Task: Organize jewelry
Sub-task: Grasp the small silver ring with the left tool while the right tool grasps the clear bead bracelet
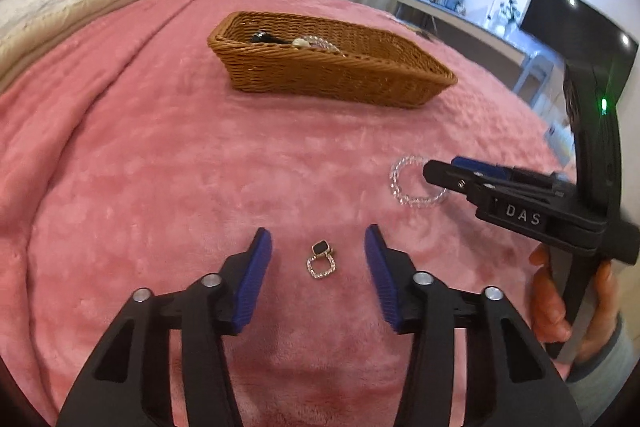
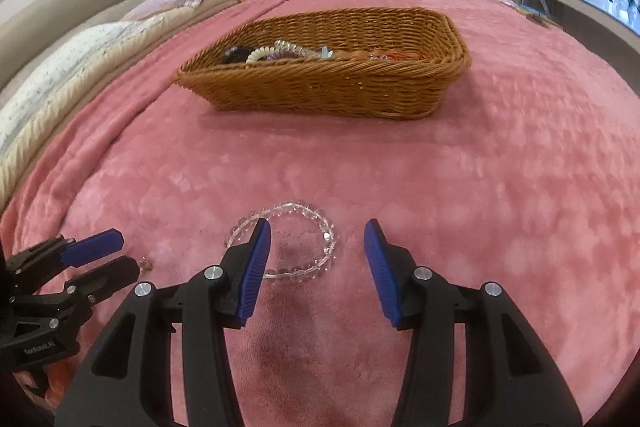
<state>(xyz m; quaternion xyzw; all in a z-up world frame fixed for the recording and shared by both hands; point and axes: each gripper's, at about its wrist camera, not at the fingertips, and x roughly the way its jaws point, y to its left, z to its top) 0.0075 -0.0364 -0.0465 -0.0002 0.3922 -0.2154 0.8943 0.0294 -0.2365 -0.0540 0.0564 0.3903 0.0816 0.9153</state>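
Observation:
A small gold earring (image 1: pixel 321 259) with a black stone lies on the pink blanket between the open fingers of my left gripper (image 1: pixel 318 239), untouched. A clear bead bracelet (image 2: pixel 296 241) lies flat on the blanket; my right gripper (image 2: pixel 317 233) hovers open over it, the left finger across the ring's left side. In the left wrist view the bracelet (image 1: pixel 404 187) sits under the right gripper (image 1: pixel 440 171), which a hand holds. A woven wicker basket (image 2: pixel 332 87) farther back holds several bracelets and beads; the basket (image 1: pixel 332 75) also shows in the left wrist view.
The pink blanket (image 2: pixel 500 167) covers a bed. Folded quilts and pillows (image 2: pixel 80 67) lie at the far left. Curtains hang behind, and a desk with a dark screen (image 1: pixel 576 27) stands at the right. My left gripper (image 2: pixel 104 259) shows at the lower left of the right wrist view.

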